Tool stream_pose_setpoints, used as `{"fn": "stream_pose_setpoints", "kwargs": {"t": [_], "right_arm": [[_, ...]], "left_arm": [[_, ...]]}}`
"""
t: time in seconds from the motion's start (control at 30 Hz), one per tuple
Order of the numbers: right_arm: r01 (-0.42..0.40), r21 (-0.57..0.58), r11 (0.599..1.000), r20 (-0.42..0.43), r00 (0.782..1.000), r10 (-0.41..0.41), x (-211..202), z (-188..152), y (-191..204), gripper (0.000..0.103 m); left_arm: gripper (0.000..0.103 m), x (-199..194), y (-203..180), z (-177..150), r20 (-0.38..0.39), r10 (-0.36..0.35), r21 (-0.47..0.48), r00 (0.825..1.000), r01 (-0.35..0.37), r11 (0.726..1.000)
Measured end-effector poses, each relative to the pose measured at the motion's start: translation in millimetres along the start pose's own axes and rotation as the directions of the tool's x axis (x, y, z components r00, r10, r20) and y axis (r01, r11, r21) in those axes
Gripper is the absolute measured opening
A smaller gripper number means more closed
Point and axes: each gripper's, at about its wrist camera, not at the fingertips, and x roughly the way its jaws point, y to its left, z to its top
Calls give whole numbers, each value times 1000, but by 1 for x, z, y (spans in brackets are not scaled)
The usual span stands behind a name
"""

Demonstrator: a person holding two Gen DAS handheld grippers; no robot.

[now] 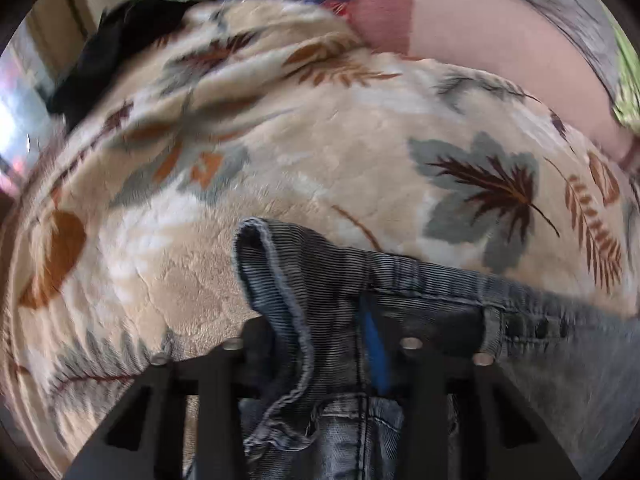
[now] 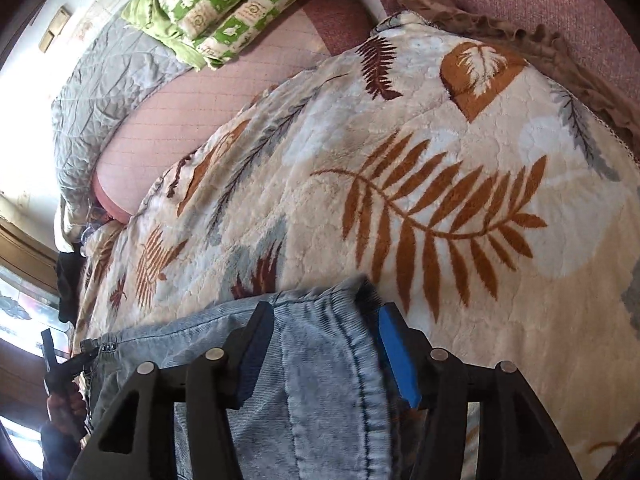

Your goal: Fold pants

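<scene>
While left wrist view shows only pants [image 1: 320,280] waistband pinched in left gripper [image 1: 320,344], right view adds person's hand [image 2: 64,400] far left; right gripper [image 2: 326,356] spread, angled down over pants on leaf-print blanket [image 2: 440,160].

My left gripper [image 1: 320,344] points steeply down at the bed, its jaws drawn close on a bunched fold of the jeans [image 1: 304,280], with the blue pad [image 1: 374,348] pressed against the denim. The waistband runs off toward four o'clock, past a row of dark studs [image 1: 536,326]. Beneath lies the cream blanket [image 1: 320,140] with its leaf print. At ten o'clock sits a black garment [image 1: 108,56], blurred; at one o'clock a pink sheet [image 1: 480,28].
</scene>
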Motion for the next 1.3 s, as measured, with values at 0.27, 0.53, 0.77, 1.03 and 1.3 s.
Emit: {"fn": "stream_pose_setpoints", "kwargs": {"t": [0.27, 0.53, 0.77, 1.03, 1.3], "right_arm": [[112, -84, 990, 4, 994, -112, 29, 6, 15, 33], [103, -142, 985, 183, 980, -76, -48, 2, 33, 14], [-26, -117, 993, 299, 952, 60, -144, -32, 26, 14], [-64, -180, 982, 203, 974, 100, -194, -148, -18, 14], [12, -111, 994, -80, 997, -21, -170, -229, -75, 22]], "left_arm": [[13, -34, -6, -5, 69, -24, 28, 997, 22, 999], [12, -113, 13, -9, 217, -117, 6, 969, 119, 993], [12, -191, 53, -79, 348, -176, 56, 921, 167, 984], [12, -192, 97, -220, 266, -171, 46, 949, 165, 985], [21, -149, 106, -286, 108, -62, -6, 992, 63, 998]]}}
